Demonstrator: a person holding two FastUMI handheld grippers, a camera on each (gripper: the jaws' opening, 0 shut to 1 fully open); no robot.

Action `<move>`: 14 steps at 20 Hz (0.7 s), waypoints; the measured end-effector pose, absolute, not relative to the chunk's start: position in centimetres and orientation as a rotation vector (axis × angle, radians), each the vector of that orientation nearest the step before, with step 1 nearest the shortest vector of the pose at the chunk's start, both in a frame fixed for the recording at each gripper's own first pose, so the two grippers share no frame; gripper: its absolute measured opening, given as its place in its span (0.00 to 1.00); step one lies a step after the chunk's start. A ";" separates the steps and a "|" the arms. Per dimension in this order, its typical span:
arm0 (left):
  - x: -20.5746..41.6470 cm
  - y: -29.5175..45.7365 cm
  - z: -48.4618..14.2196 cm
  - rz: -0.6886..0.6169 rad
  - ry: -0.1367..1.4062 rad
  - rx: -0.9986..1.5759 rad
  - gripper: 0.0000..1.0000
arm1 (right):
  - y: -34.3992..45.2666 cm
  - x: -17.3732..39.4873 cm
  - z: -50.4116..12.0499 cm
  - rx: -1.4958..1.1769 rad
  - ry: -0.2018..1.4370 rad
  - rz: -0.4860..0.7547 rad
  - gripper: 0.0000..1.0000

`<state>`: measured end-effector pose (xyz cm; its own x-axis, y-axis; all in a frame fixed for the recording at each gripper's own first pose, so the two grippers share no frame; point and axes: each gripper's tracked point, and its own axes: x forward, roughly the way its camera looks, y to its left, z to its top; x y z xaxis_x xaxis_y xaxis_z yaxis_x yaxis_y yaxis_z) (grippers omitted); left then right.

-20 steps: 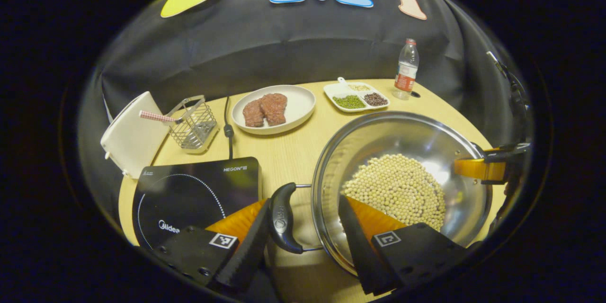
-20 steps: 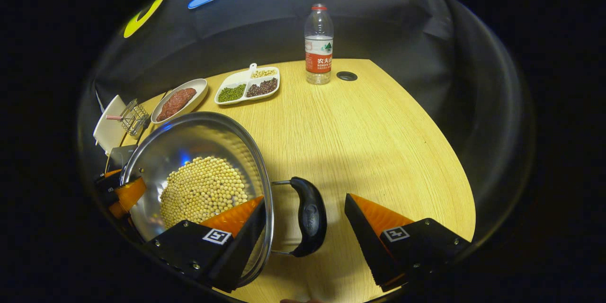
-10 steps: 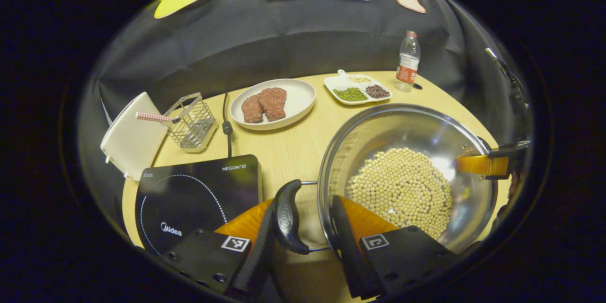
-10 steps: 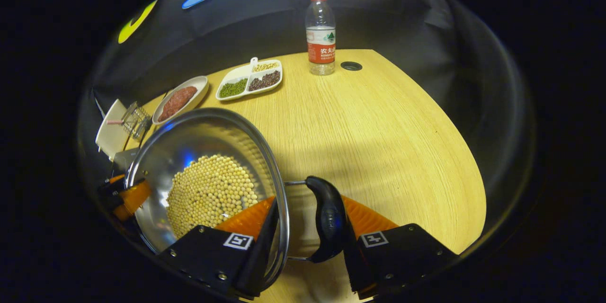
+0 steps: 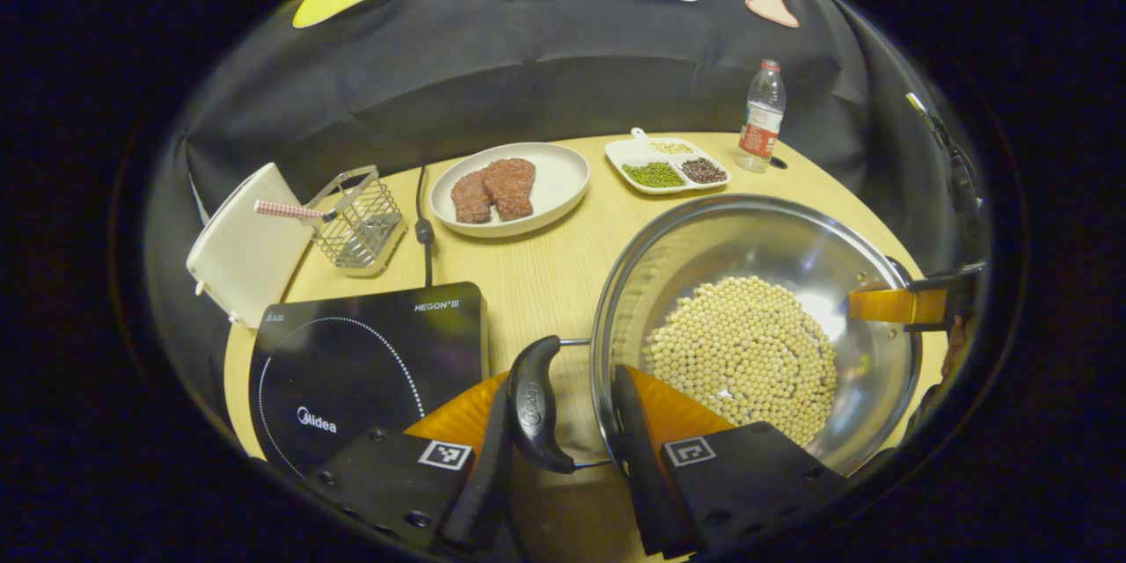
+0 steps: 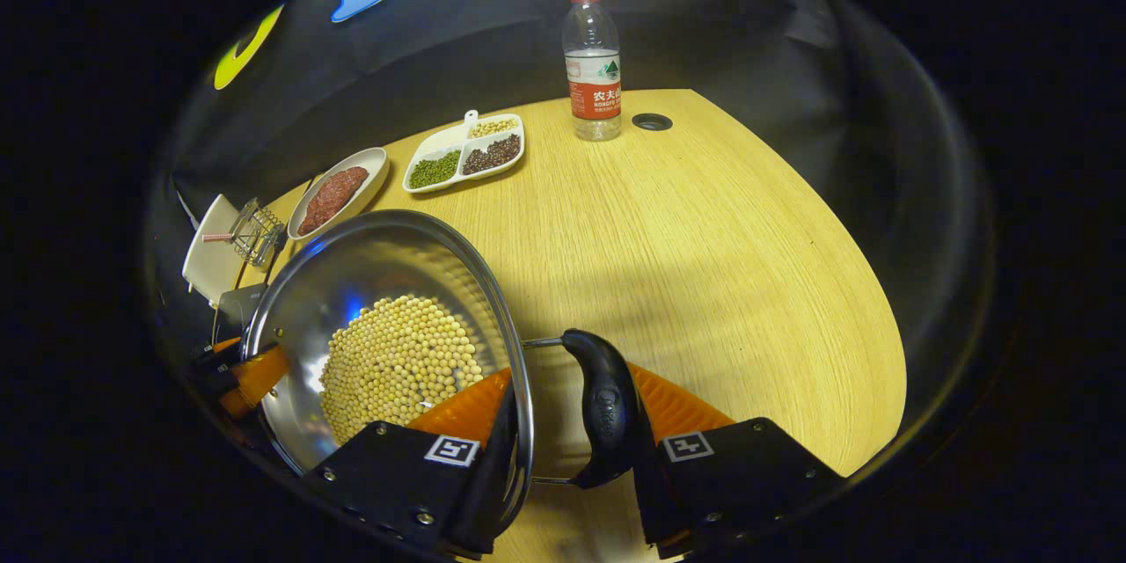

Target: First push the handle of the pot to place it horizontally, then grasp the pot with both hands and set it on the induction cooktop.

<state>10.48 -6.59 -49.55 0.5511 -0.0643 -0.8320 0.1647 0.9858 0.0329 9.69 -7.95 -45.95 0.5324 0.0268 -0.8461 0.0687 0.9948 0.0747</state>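
With grippers (image 5: 556,440) clamped, pot (image 5: 756,299) level

Wooden table (image 6: 704,237) carries cooktop (image 5: 361,361), meat plate (image 5: 563,185), bean dish (image 6: 462,160), bottle (image 6: 592,70), wire basket (image 5: 361,220), white board (image 5: 242,251).

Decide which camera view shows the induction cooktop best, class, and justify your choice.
The left gripper view: the induction cooktop lies near, its black top and dotted ring plain to see. In the right gripper view it is a small dark sliver behind the pot.

The cutting board (image 5: 242,255) overhangs the table's (image 5: 545,273) left edge. The right gripper's (image 6: 567,449) inner finger hides part of the pot's (image 6: 378,273) beans (image 6: 400,361).
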 end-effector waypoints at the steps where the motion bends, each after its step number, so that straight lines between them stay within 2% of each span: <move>1: 10.4 -6.6 -49.4 -0.135 0.980 0.108 0.62 | -7.9 9.5 -45.9 0.098 1.014 -0.022 0.61; 2: 10.2 -6.6 -49.1 -0.135 0.977 0.111 0.65 | -7.9 9.3 -45.8 0.093 1.015 -0.018 0.61; 9: 10.1 -6.0 -45.7 -0.139 0.946 0.121 0.65 | -7.1 8.0 -43.0 0.110 1.008 -0.008 0.61; 11: 9.9 -5.6 -44.7 -0.141 0.938 0.121 0.62 | -6.8 7.7 -42.2 0.111 1.003 -0.006 0.60; 12: 9.9 -5.4 -44.2 -0.143 0.934 0.119 0.68 | -6.6 7.6 -41.7 0.109 0.999 -0.005 0.60; 14: 9.7 -5.0 -43.2 -0.143 0.933 0.116 0.67 | -6.1 7.1 -40.7 0.106 0.997 -0.002 0.60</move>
<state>9.70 -4.96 -43.18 0.5869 -0.0725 -0.8064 0.1729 0.9842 0.0373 7.09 -6.07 -40.73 0.5433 0.0472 -0.8382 0.0502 0.9948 0.0886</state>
